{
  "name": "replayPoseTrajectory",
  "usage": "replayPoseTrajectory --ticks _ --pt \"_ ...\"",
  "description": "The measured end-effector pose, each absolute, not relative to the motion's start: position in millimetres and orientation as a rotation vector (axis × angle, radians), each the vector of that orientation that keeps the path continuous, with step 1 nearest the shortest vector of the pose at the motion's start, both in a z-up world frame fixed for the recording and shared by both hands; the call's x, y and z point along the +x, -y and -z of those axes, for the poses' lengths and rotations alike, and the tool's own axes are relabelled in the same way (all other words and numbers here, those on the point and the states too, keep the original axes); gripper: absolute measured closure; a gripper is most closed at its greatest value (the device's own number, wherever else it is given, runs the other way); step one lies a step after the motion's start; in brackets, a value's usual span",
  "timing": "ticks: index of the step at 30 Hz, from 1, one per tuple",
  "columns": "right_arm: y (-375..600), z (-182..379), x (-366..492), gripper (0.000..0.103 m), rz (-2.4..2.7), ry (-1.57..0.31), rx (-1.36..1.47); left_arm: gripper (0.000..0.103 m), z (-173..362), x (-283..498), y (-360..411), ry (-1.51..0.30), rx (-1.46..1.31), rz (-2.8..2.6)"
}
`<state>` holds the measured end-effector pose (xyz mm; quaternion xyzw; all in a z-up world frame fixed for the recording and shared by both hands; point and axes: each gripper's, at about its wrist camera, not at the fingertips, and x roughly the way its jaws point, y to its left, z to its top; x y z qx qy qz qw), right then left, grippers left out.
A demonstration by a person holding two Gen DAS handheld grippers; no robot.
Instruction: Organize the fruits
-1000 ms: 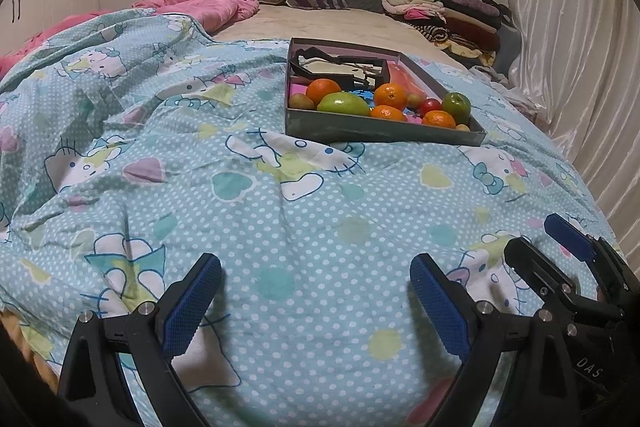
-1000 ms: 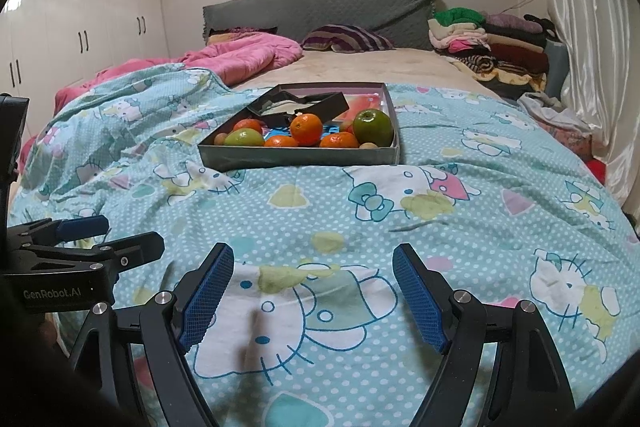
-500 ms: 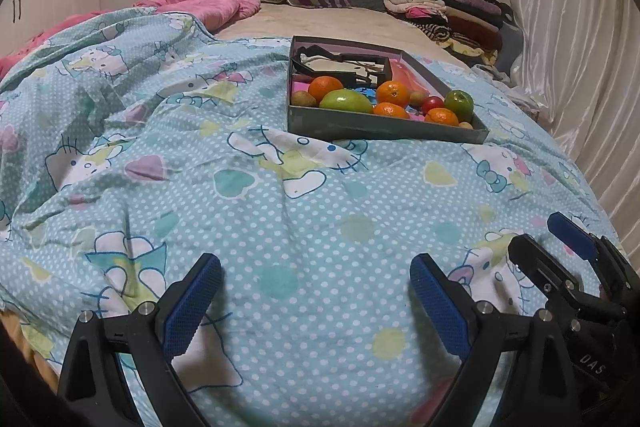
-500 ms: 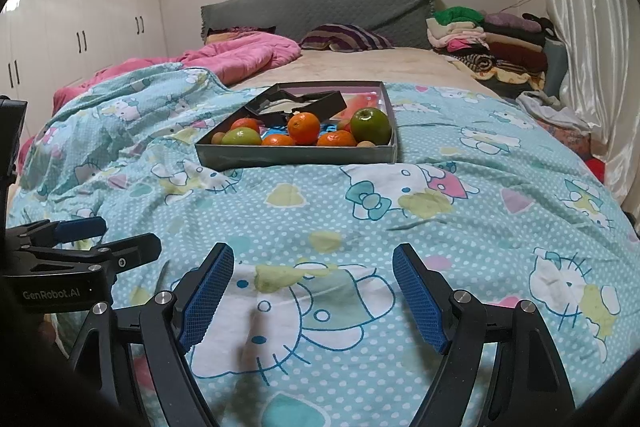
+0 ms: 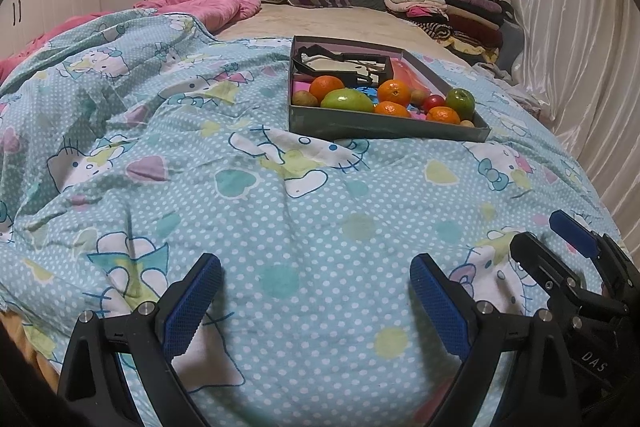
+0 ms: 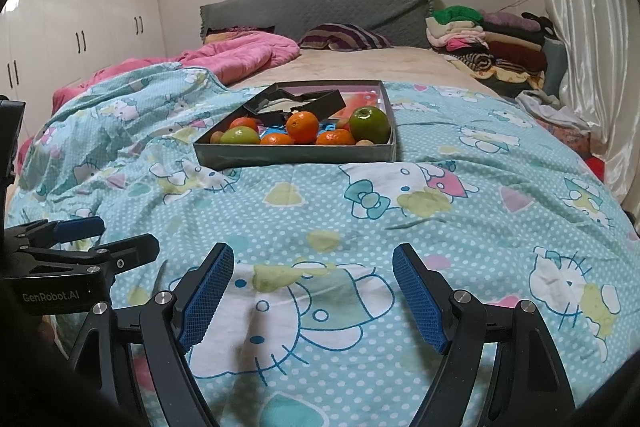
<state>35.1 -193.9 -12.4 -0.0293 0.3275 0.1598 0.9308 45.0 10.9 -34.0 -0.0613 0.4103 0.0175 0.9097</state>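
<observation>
Both claws hang low over the near part of the bed, above the quilt (image 5: 280, 227), and both point forward and downward toward it. The left claw (image 5: 316, 301) has its jaws wide apart, and nothing is between the blue pads (image 5: 192, 303); only the dotted quilt shows in the gap. The right claw (image 6: 313, 293) is also wide, with nothing between its pads (image 6: 418, 297). In the left wrist view the right claw appears at the lower right edge, just beside the left one, and in the right wrist view the left claw appears at the lower left edge. So the two are side by side, near each other but apart.

The fruits lie in a grey tray (image 6: 296, 157) that rests on the quilt, well apart from both claws, farther up the bed. Inside, near the front wall, are oranges (image 6: 302, 126), a green apple (image 6: 369, 124) at the right end, and a green mango (image 6: 240, 136) toward the left. A small red fruit (image 5: 433, 101) sits beside the apple. A black insert (image 6: 296, 103) lies tilted in the back part of the tray.
</observation>
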Motion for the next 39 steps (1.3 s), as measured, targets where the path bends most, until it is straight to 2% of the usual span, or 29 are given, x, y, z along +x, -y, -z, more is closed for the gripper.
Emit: replayPoseTrajectory --ticks 29,33,39 --pt "201.6 12.7 46.2 0.02 -0.301 -0.675 -0.036 0.007 33.0 52.8 -18.6 -0.851 -0.118 -0.069" --pt "216.8 6.8 58.2 0.02 -0.271 -0.67 0.005 0.007 26.2 63.2 -32.9 -0.83 -0.123 -0.086" --pt "259.3 -5.1 103.1 0.019 -0.155 -0.698 0.033 0.007 12.1 114.0 -96.1 -0.799 -0.205 -0.163"
